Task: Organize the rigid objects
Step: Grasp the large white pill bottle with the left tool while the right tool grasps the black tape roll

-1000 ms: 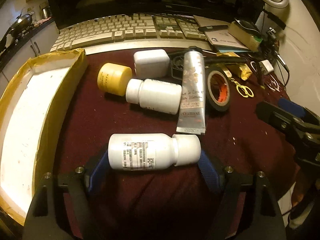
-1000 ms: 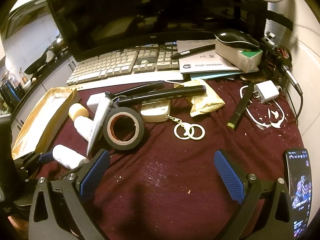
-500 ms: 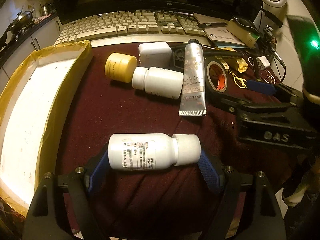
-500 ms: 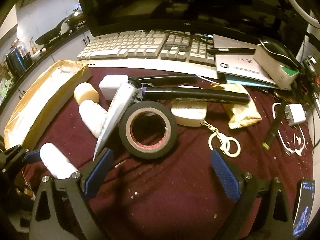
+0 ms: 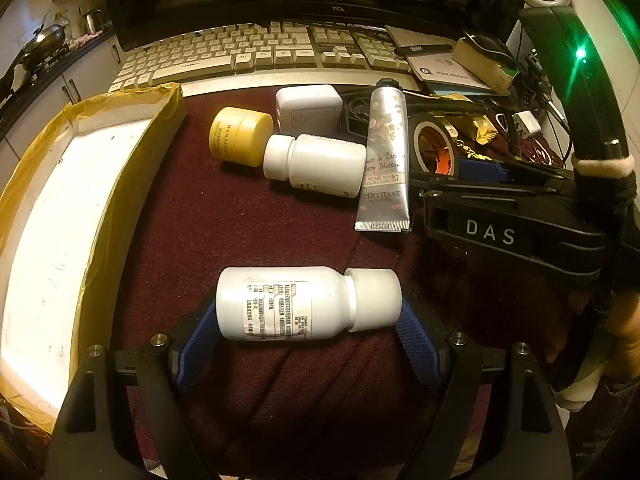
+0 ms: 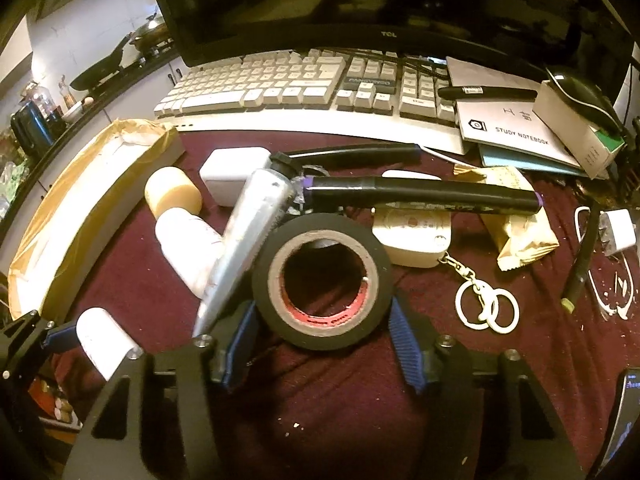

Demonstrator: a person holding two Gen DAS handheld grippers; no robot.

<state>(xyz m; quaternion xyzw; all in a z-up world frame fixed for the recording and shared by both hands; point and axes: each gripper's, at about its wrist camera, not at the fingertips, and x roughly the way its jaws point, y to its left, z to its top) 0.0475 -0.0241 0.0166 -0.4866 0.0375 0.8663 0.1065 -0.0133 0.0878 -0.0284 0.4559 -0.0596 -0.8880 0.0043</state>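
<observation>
Right gripper (image 6: pixel 322 344) has advanced, fingers now bracketing black tape roll (image 6: pixel 322 280), contact unclear. Left gripper (image 5: pixel 308 332) pinches white bottle (image 5: pixel 308 304) end to end above cloth. Step: pickup. Next: carry bottle to gold-edged tray (image 5: pixel 132 184).

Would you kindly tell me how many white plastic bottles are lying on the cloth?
2: one white bottle lies between the left gripper fingers; the second bottle lies between the yellow jar and hand cream tube. Others may be hidden.

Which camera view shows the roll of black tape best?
The right wrist view: the black tape roll lies centred between the right gripper fingers, its core facing the lens. In the left wrist view the roll appears edge-on, partly hidden behind that gripper.
</observation>
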